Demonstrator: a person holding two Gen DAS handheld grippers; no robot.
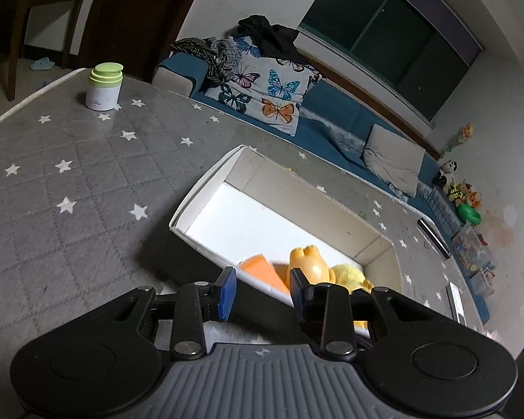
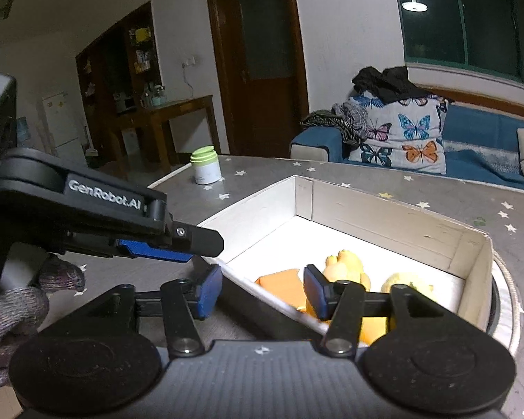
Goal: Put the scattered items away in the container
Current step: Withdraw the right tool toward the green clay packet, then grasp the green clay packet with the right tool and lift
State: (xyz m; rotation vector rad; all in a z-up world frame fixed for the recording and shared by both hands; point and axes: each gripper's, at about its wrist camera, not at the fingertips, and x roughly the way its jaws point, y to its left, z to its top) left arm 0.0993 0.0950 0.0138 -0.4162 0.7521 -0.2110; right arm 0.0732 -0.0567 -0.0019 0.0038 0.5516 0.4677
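Observation:
A shallow white box [image 1: 206,192] [image 2: 394,209] lies on the grey star-patterned table. Inside it are an orange block [image 1: 262,270] [image 2: 283,284], an orange toy figure [image 1: 309,262] [image 2: 346,267] and a yellow plush toy [image 1: 349,276] [image 2: 407,281]. A white jar with a green lid [image 1: 103,87] [image 2: 206,166] stands alone at the table's far corner. My left gripper [image 1: 262,293] is open and empty at the box's near edge; it also shows from the side in the right wrist view [image 2: 178,248]. My right gripper [image 2: 260,295] is open and empty over the box's near wall.
A blue sofa [image 1: 335,111] [image 2: 478,129] with a butterfly cushion and dark clothes runs behind the table. Soft toys and bins [image 1: 468,206] sit at its right end. A wooden side table [image 2: 171,111] and a door [image 2: 262,59] stand beyond the jar.

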